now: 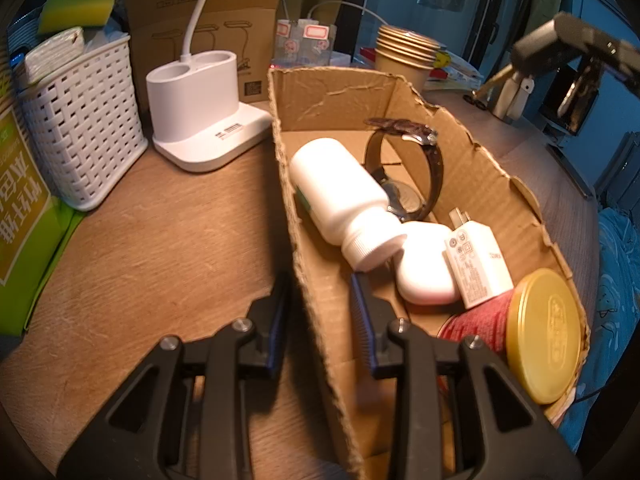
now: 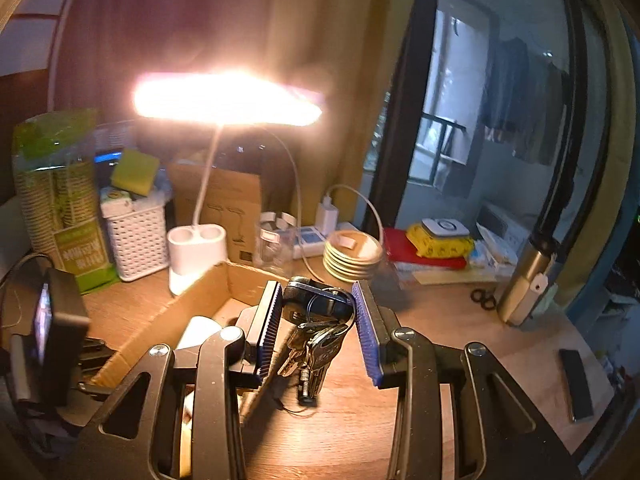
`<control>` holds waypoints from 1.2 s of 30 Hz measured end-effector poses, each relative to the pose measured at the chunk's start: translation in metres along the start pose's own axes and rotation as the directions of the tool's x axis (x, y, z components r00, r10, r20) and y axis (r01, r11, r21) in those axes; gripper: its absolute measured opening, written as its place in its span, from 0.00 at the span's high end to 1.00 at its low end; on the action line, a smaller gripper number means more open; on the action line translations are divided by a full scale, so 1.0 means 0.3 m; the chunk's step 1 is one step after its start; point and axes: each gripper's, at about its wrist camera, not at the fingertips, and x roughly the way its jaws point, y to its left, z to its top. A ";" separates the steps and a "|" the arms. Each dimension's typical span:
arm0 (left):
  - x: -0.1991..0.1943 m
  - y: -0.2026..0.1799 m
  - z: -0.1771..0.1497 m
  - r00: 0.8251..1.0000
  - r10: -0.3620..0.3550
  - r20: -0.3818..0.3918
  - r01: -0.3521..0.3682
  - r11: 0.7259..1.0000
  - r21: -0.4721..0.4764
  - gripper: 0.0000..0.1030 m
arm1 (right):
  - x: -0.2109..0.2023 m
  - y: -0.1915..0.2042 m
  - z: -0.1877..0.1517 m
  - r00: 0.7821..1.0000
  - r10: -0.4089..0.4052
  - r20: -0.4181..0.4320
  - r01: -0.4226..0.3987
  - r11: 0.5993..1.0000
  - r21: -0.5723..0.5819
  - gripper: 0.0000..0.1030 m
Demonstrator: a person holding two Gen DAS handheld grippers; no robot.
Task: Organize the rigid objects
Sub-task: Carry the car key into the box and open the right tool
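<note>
A torn cardboard box [image 1: 320,92] stands on the wooden desk. In it lie a white bottle [image 1: 340,196], a dark watch [image 1: 416,172], a white earbud case [image 1: 424,268], a white charger [image 1: 476,264] and a red can with a gold lid [image 1: 540,336]. My left gripper [image 1: 320,312] straddles the box's left wall, one finger on each side; the jaws stand a little apart from the wall. My right gripper [image 2: 318,320] is shut on a key bunch with a black fob [image 2: 316,320], held in the air over the desk beside the box [image 2: 192,300].
A white lamp base [image 1: 200,116] and white woven basket [image 1: 80,120] stand left of the box. Stacked paper bowls [image 1: 404,52] sit behind it. In the right wrist view, the lit lamp [image 2: 228,100], black rings [image 2: 482,298] and a dark flat object [image 2: 576,384] on the desk.
</note>
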 end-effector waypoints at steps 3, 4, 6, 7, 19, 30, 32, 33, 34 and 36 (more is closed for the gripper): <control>0.000 0.000 0.000 1.000 0.000 0.000 0.000 1.000 0.000 0.69 | -0.011 0.038 0.010 1.000 0.025 0.011 -0.025 0.999 -0.022 0.63; 0.000 0.000 0.000 1.000 0.000 0.000 0.000 1.000 0.000 0.69 | -0.012 0.051 0.012 0.999 0.032 0.013 -0.031 0.999 -0.030 0.63; 0.000 0.000 0.000 1.000 0.000 0.000 0.000 1.000 0.000 0.69 | -0.010 0.082 0.013 0.999 0.052 0.012 -0.051 0.998 -0.048 0.63; 0.000 0.000 0.000 1.000 0.000 0.000 0.000 1.000 0.000 0.69 | -0.009 0.092 0.014 0.998 0.058 0.012 -0.057 0.997 -0.052 0.63; 0.000 0.000 0.000 1.000 0.000 0.000 0.000 1.000 0.000 0.69 | 0.041 0.217 -0.001 0.990 0.137 -0.018 -0.138 0.984 -0.110 0.63; 0.000 0.000 0.000 1.000 0.000 0.000 0.000 1.000 0.000 0.69 | 0.160 0.262 -0.050 0.989 0.127 -0.069 -0.135 0.983 -0.126 0.63; 0.000 0.000 0.000 1.000 0.000 0.000 0.000 1.000 0.000 0.69 | 0.186 0.264 -0.065 0.990 0.113 -0.085 -0.124 0.984 -0.132 0.63; 0.001 0.001 0.000 1.000 -0.001 0.000 0.001 1.000 0.000 0.69 | 0.197 0.263 -0.073 0.989 0.114 -0.094 -0.125 0.983 -0.132 0.63; 0.001 0.001 0.000 1.000 -0.001 0.000 0.001 1.000 0.000 0.69 | 0.203 0.264 -0.079 0.989 0.115 -0.096 -0.127 0.983 -0.131 0.63; 0.005 0.003 0.000 1.000 0.000 0.000 0.000 1.000 0.000 0.69 | 0.214 0.265 -0.092 0.988 0.111 -0.108 -0.125 0.983 -0.133 0.63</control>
